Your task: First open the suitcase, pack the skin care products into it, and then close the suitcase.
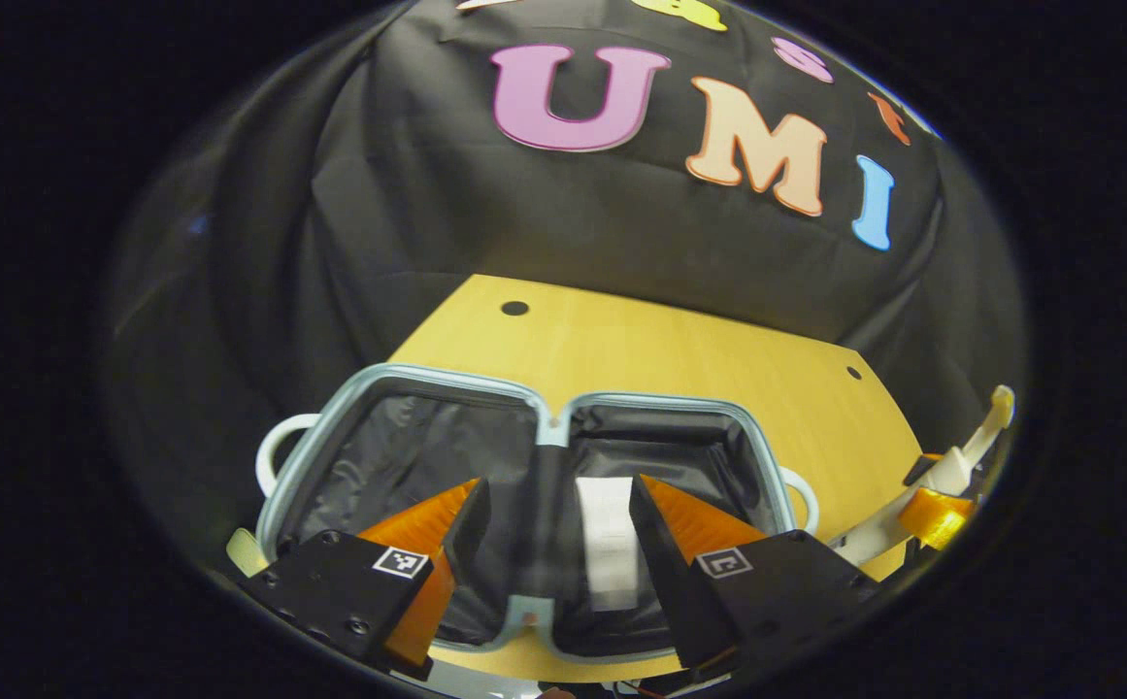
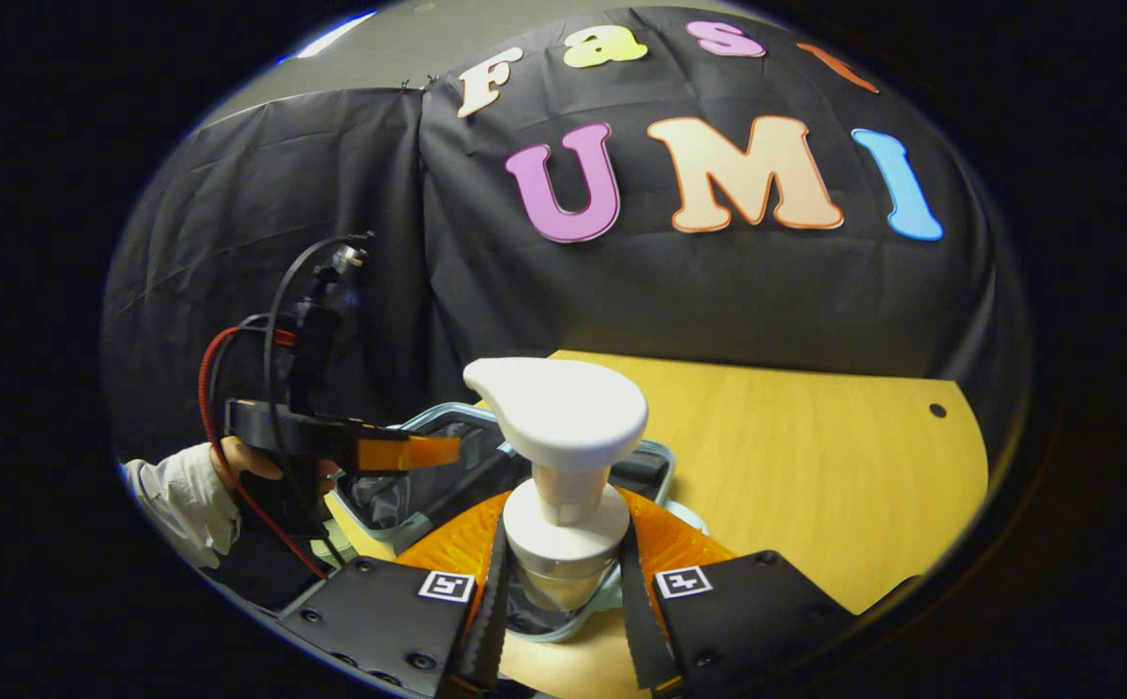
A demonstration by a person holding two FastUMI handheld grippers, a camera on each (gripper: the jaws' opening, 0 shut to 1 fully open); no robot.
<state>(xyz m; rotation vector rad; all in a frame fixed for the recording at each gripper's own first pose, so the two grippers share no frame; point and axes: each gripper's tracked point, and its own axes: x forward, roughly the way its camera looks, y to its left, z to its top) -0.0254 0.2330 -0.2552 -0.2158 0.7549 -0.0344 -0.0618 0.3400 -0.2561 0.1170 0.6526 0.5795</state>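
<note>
Left gripper view
- Suitcase: I see the suitcase (image 1: 408, 456) lying open flat on the wooden surface (image 1: 679, 359), both halves lined in dark fabric, pale blue rim all round, a white handle at each outer side.
- Place: it sits at the near edge of the surface, towards the left corner; the far half of the surface lies beyond it.
- White item: a white box-like thing (image 1: 608, 544) lies in the right half, just beside the centre hinge; I cannot tell what it is.
- Left gripper: my left gripper (image 1: 555, 529) hangs over the suitcase with its jaws wide apart, holding nothing.
- Other gripper: the right gripper (image 1: 932, 495) shows at the right edge, white and orange parts.

Right gripper view
- Right gripper: my right gripper (image 2: 563, 582) has its jaws closed in on a pump bottle (image 2: 563, 466), one finger pressing each side of the body below the collar.
- Bottle: upright, white pump head on top, held above the near edge of the surface.
- Suitcase: open behind the bottle, left of centre.
- Left gripper: held by a hand (image 2: 252, 464) with a light sleeve at the left, over the suitcase.
</note>
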